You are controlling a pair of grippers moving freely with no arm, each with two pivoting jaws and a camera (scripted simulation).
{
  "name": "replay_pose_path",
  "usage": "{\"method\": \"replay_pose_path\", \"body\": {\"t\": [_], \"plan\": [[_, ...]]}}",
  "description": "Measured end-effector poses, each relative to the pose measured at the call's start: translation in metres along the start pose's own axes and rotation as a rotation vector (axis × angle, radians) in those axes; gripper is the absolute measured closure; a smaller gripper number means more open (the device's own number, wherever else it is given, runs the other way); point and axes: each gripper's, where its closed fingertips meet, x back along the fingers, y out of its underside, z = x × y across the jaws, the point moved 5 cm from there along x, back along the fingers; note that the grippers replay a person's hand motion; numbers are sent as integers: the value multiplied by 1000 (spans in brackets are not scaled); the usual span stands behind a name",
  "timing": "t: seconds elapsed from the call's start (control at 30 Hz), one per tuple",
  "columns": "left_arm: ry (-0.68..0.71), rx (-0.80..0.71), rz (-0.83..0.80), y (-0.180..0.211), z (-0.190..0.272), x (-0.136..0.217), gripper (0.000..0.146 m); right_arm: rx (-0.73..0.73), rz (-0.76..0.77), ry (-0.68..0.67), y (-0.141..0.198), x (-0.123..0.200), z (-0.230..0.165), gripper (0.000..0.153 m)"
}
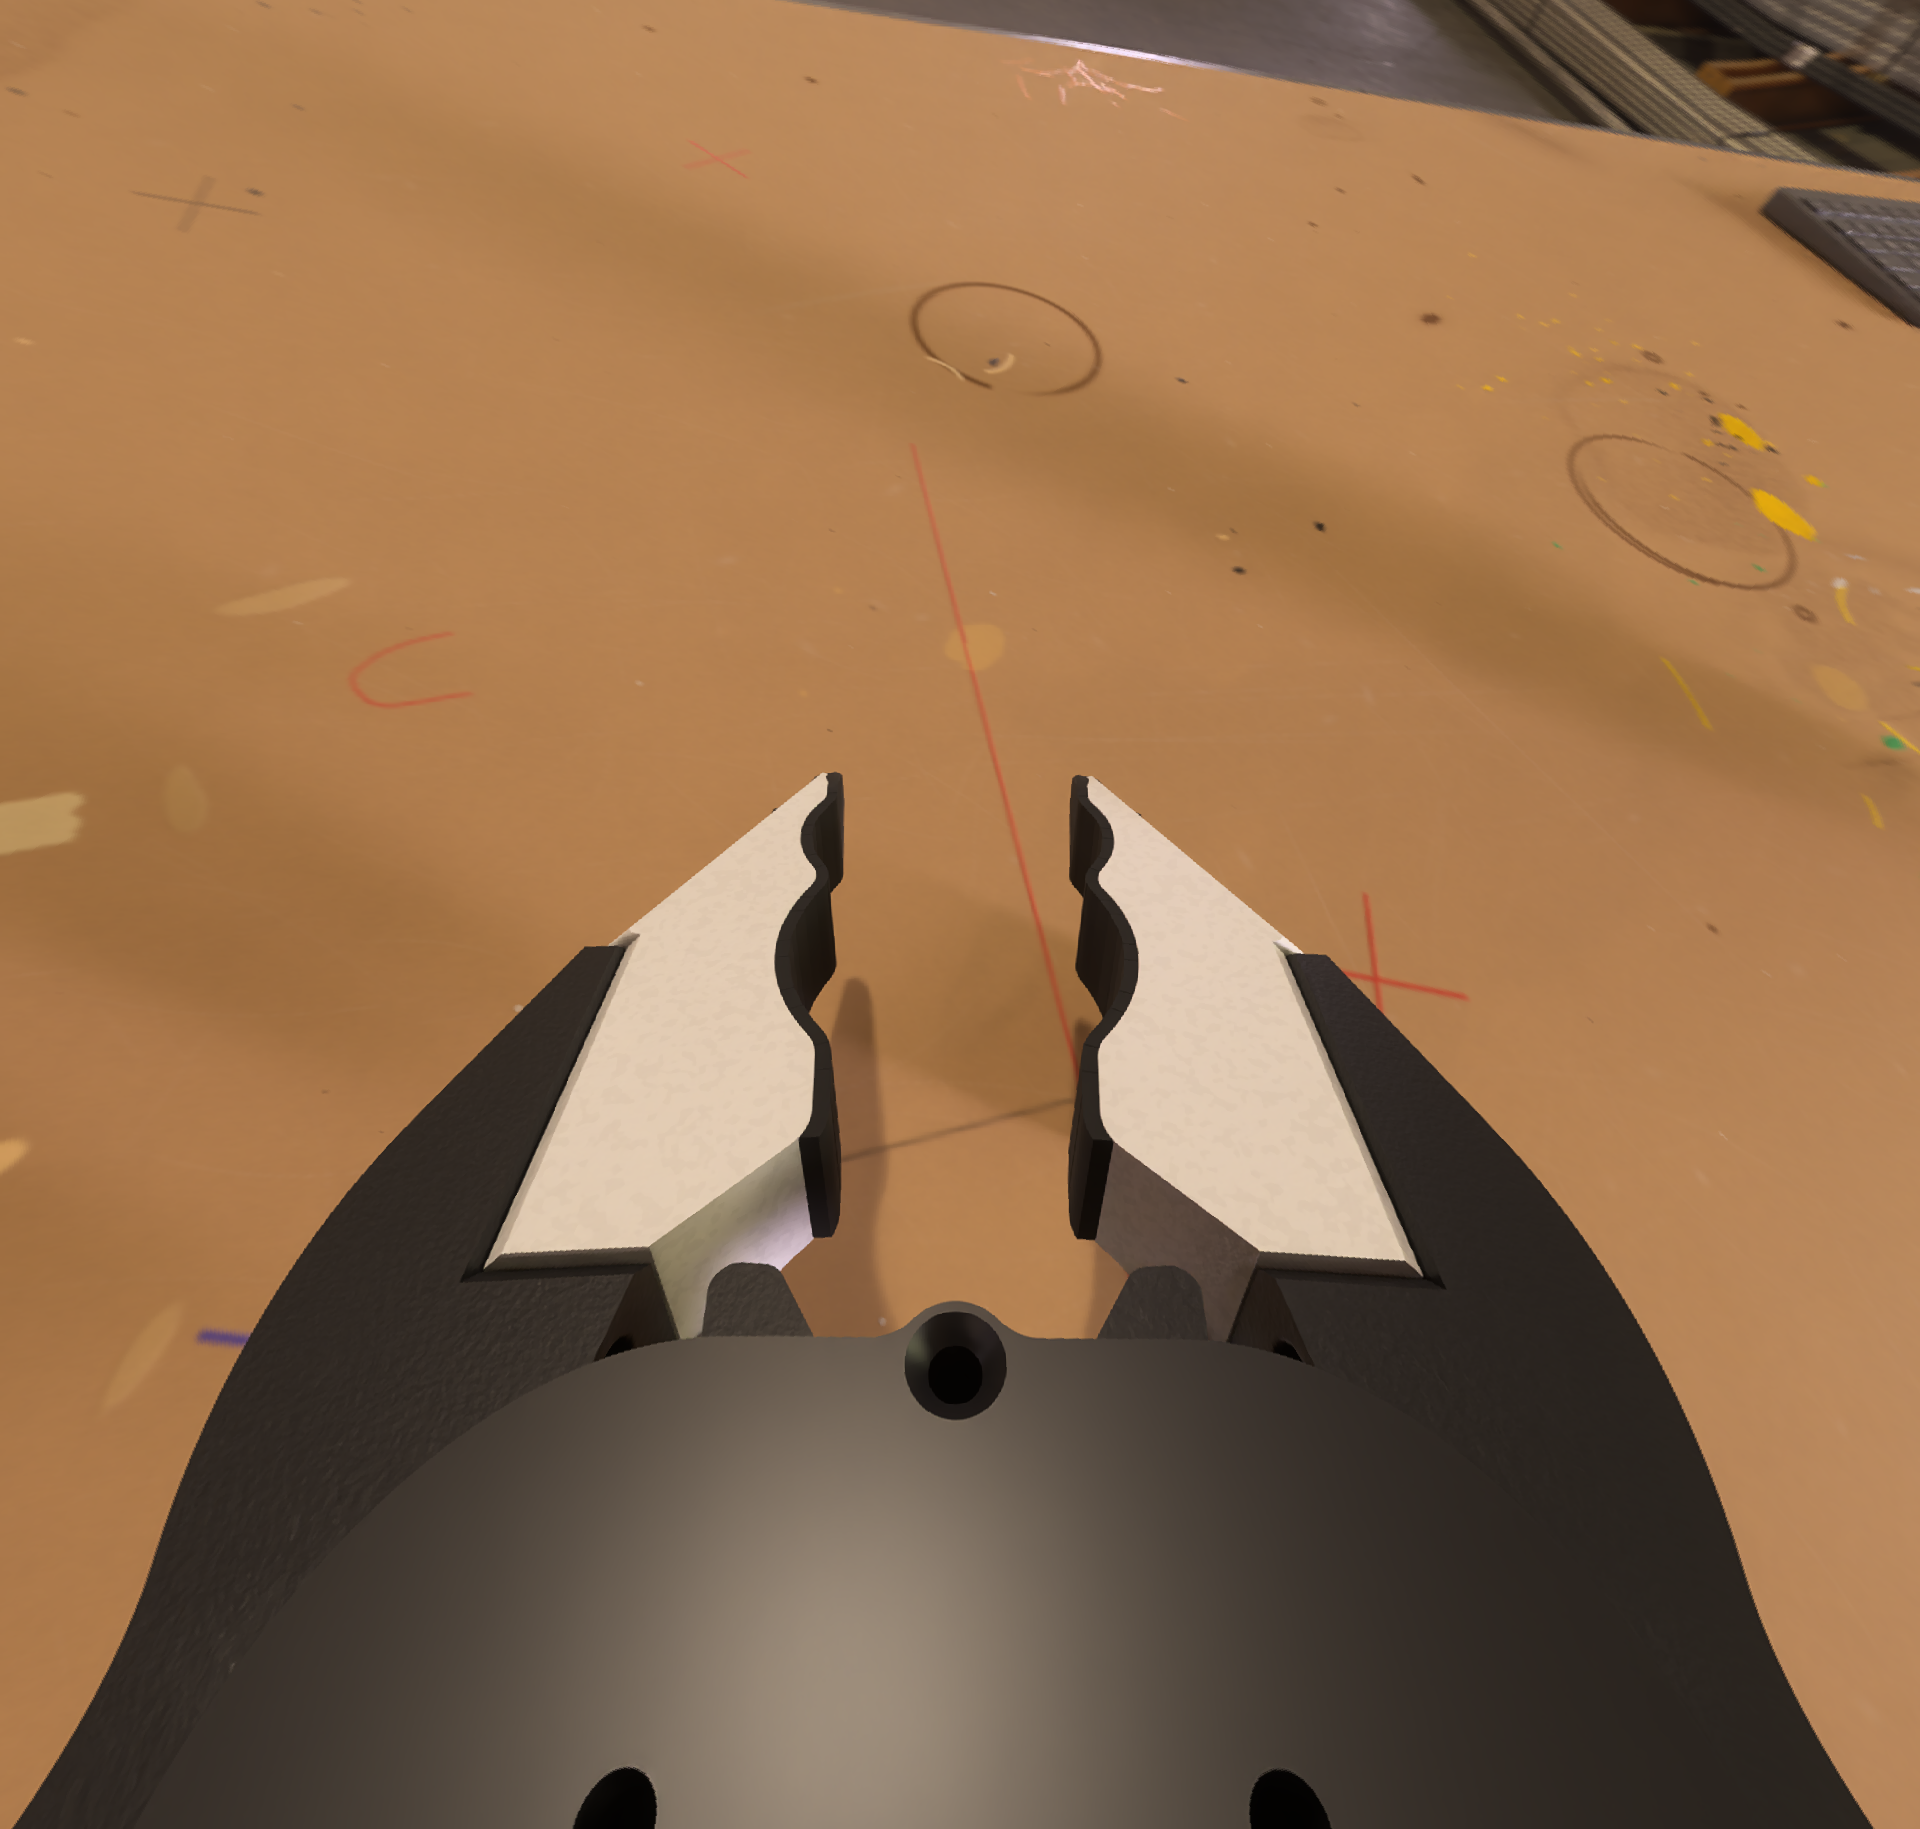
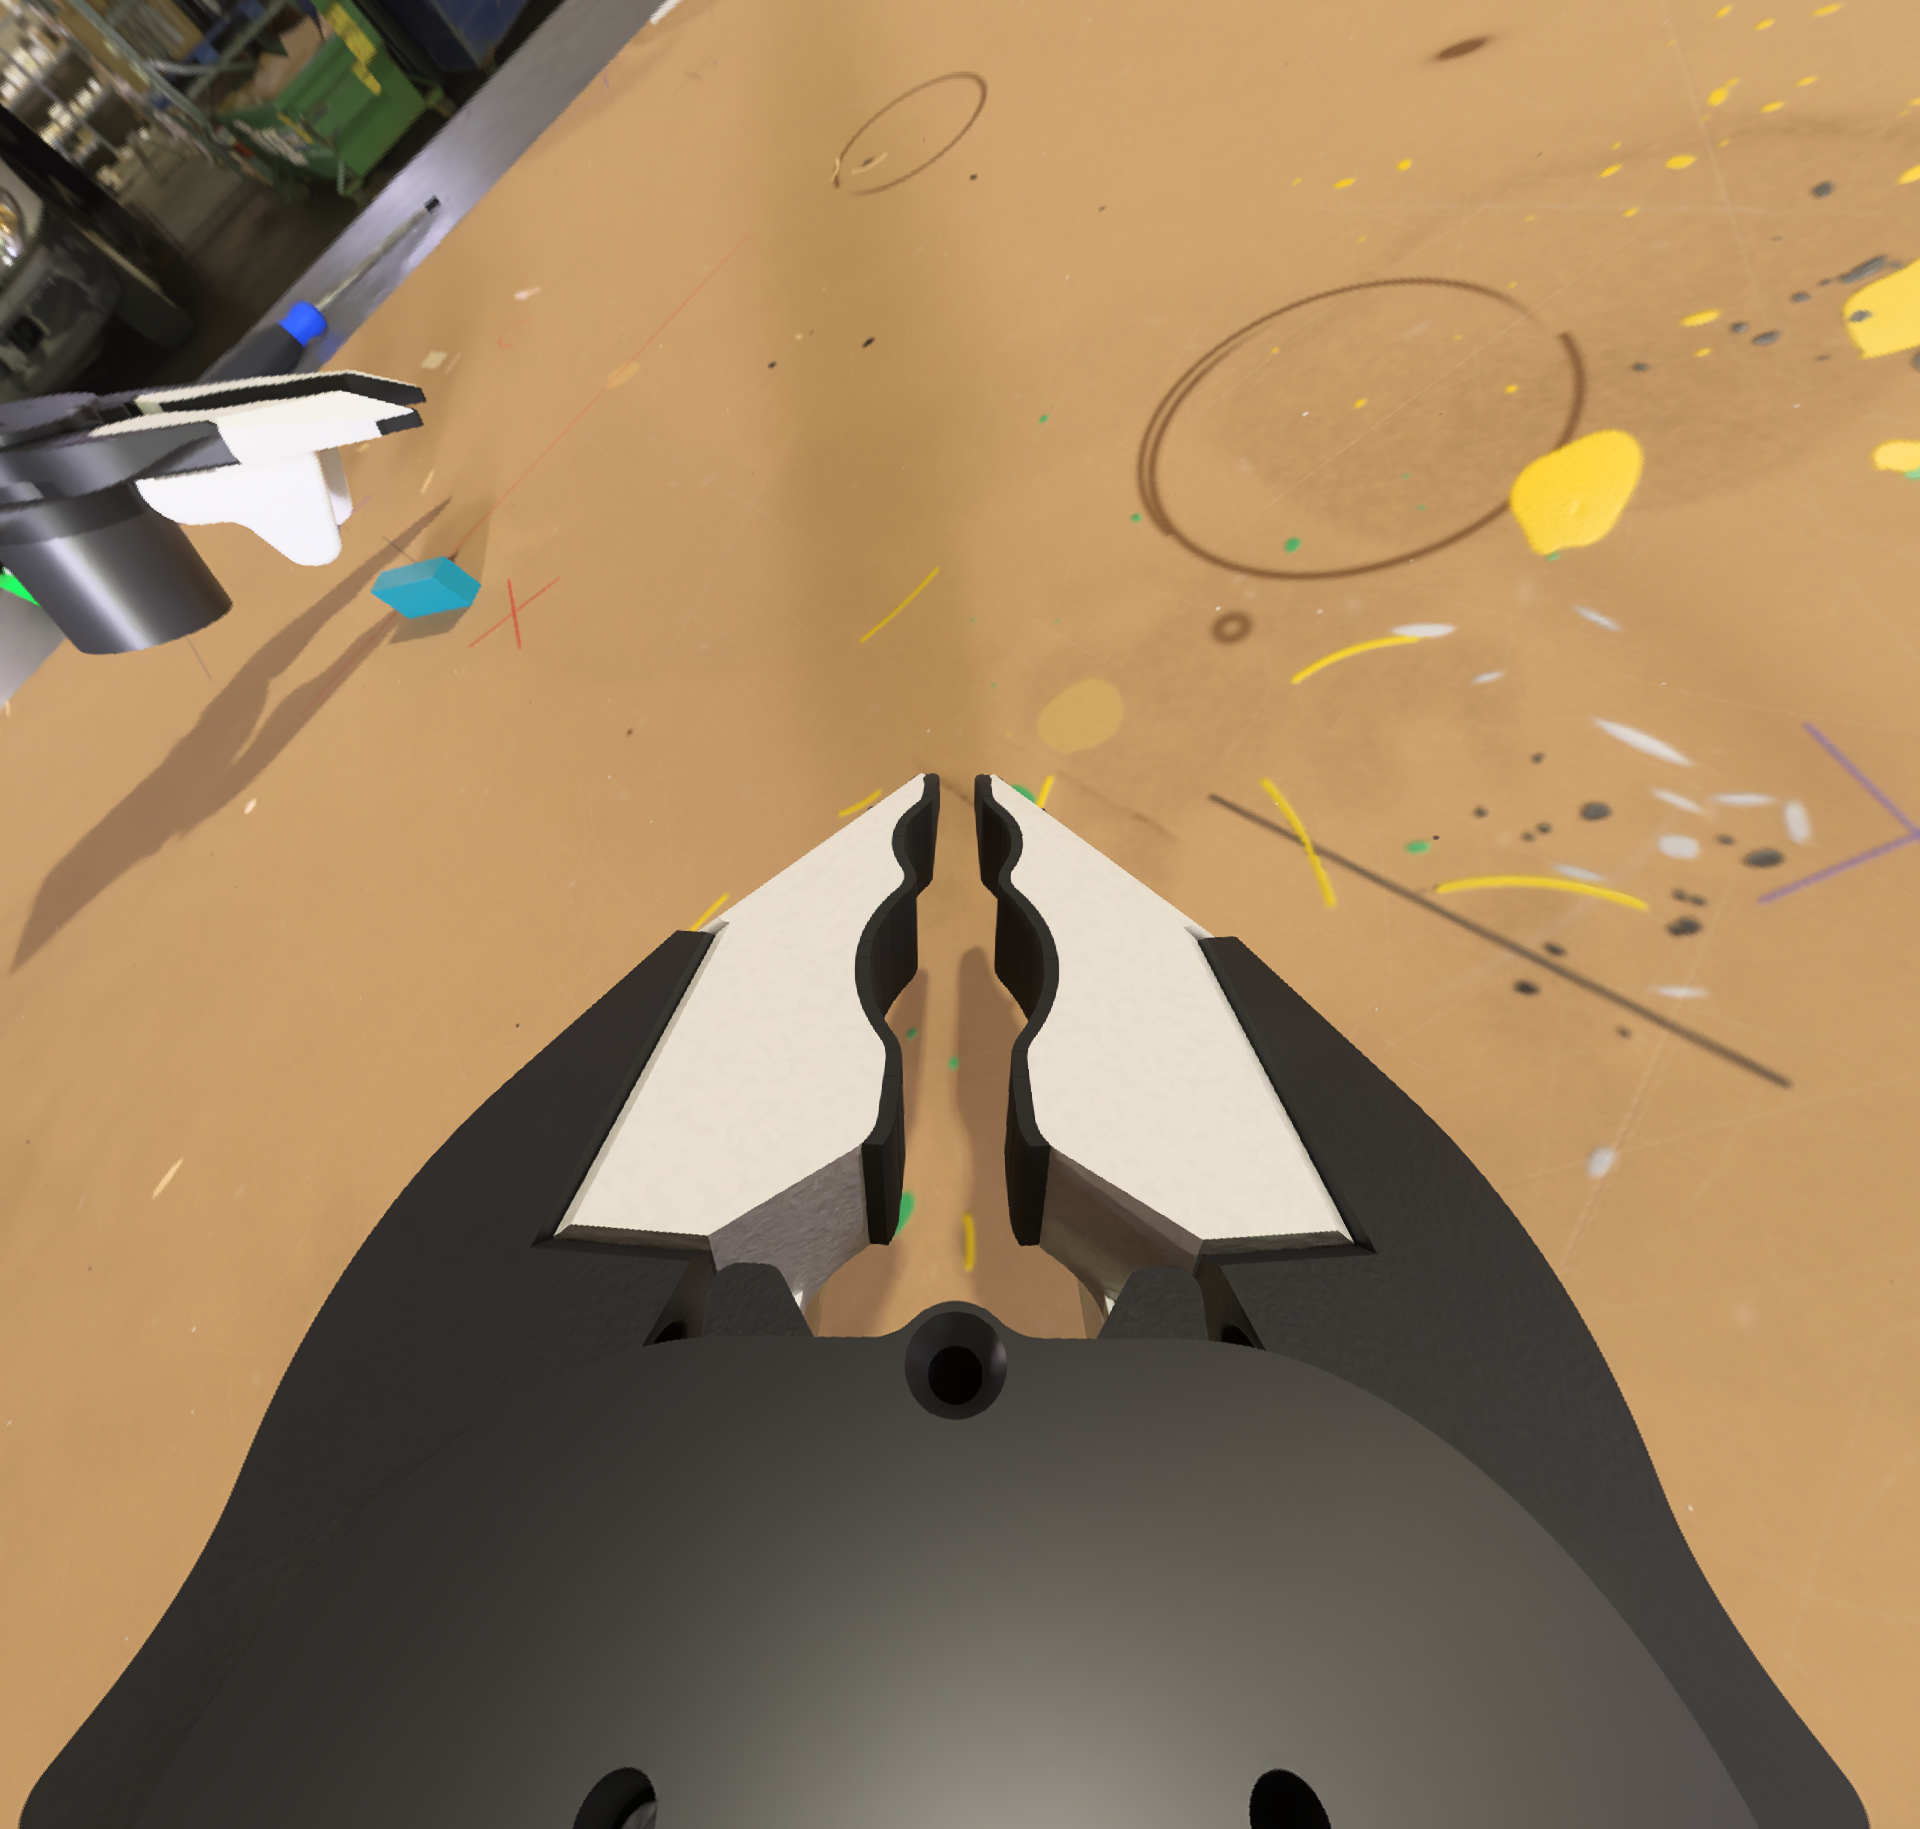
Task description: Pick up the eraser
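Observation:
The eraser [image 2: 426, 586] is a small light-blue block lying flat on the brown table [image 2: 727, 429], at the left of the right wrist view. My left gripper [image 1: 956, 792] is open and empty. It also shows in the right wrist view [image 2: 410, 406], hovering above the table with its fingertips over and slightly behind the eraser, not touching it. The eraser does not show in the left wrist view. My right gripper [image 2: 956, 792] is shut with only a thin slit between the tips, empty, and well to the right of the eraser.
A dark keyboard [image 1: 1860, 241] lies at the table's far right edge. A dark pen-like object with a blue cap [image 2: 301, 321] lies near the table edge behind the left gripper. Paint splashes and drawn rings mark the tabletop.

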Motion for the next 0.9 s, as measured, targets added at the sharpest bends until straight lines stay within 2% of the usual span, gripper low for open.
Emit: {"method": "replay_pose_path", "body": {"t": [0.2, 0.33, 0.5, 0.6, 0.73, 0.9], "plan": [[171, -11, -87, 17, 18, 17, 97, 15, -19, 30, -1, -6, -5, 142], [287, -173, -198, 34, 29, 28, 95, 1, -12, 0, -2, -14, -15, 142], [407, -372, -302, 41, 32, 21, 97, -4, -43, -27, -4, -30, -26, 142], [464, -474, -337, 41, 34, 15, 107, 15, -70, -17, -4, -37, -30, 141], [521, -572, -333, 40, 41, 9, 134, 20, -72, 6, -3, -38, -30, 141], [560, -577, -322, 34, 50, -2, 135, -28, -43, -23, -4, -35, -27, 141]]}}
